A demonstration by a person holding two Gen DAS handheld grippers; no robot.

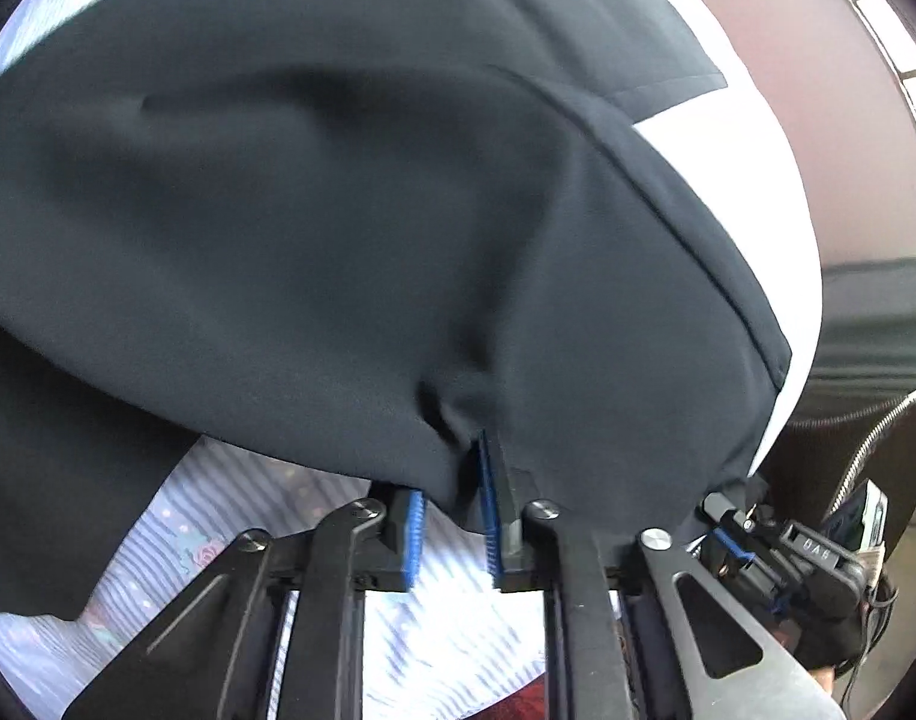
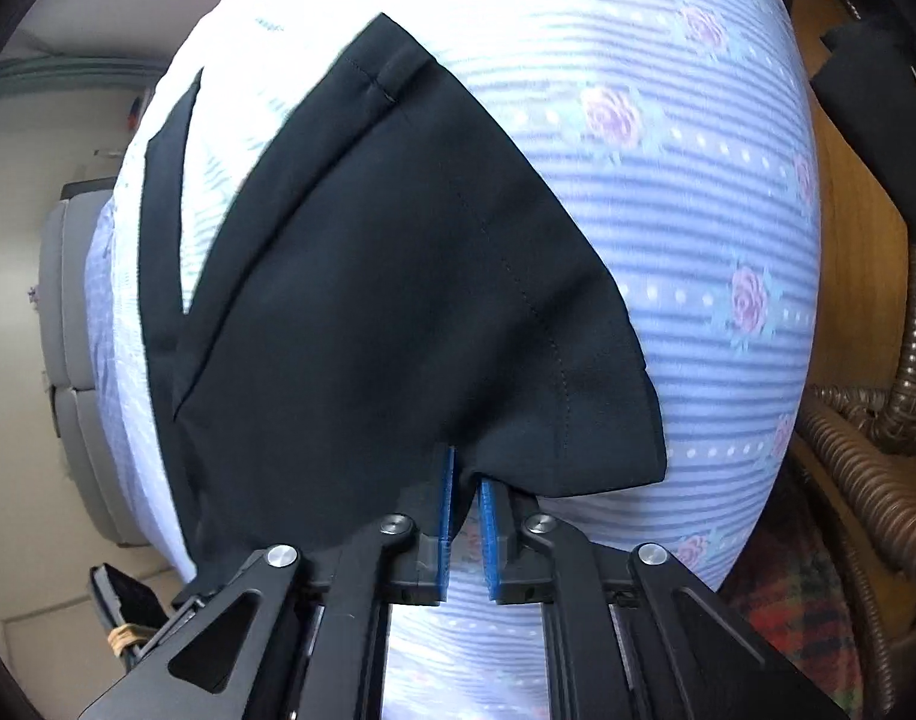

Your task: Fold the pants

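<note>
Black pants (image 1: 338, 240) lie spread over a lavender striped sheet with roses (image 1: 230, 540). In the left wrist view my left gripper (image 1: 455, 474) is shut on the pants' near edge, and the cloth puckers where the blue pads (image 1: 490, 510) pinch it; one fingertip is hidden under the fabric. In the right wrist view my right gripper (image 2: 466, 468) is shut on the near edge of a stitched hem of the pants (image 2: 398, 300), with cloth bunched between its blue pads (image 2: 446, 516). A second black gripper body (image 1: 817, 558) shows at the lower right of the left wrist view, beside the pants' edge.
The striped sheet (image 2: 667, 210) covers a bed-like surface. A wicker chair (image 2: 877, 420) and a plaid cloth (image 2: 787, 618) stand to the right, with grey cushions (image 2: 80, 360) to the left. A dark zippered bag (image 1: 877, 450) sits by the bed's right side.
</note>
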